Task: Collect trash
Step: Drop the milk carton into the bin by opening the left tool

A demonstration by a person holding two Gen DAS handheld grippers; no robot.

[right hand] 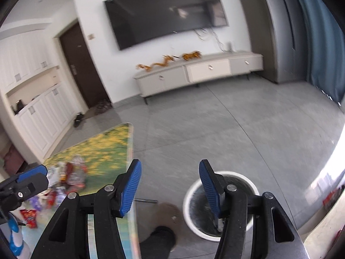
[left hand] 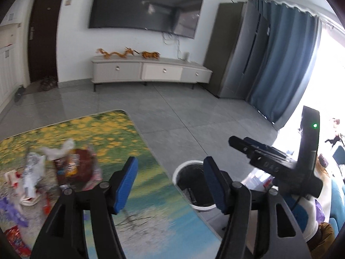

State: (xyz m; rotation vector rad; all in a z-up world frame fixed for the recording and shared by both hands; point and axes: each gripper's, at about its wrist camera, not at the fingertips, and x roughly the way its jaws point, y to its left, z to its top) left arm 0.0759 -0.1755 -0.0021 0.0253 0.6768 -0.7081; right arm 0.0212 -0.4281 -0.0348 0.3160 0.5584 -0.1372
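Left gripper (left hand: 170, 181): blue-padded fingers (left hand: 127, 183) spread wide, nothing between them. It hangs over the right edge of the counter (left hand: 151, 215), which carries a printed cover of yellow flowers and water.

Right gripper (right hand: 170, 185): fingers (right hand: 131, 187) likewise spread and empty, over the floor between counter edge and bin.

Trash (left hand: 54, 172): a heap of crumpled wrappers on the left part of the counter, well apart from both grippers; a brown snack bag (left hand: 75, 168) and white paper (left hand: 32, 172) show, the rest blurred. More wrappers lie nearer, at the left edge.

Bin (left hand: 195, 185): white rim, dark liner, standing on the grey floor just right of the counter. Contents cannot be made out.

Far wall: television (left hand: 146, 8) above a low cabinet (left hand: 151, 71).
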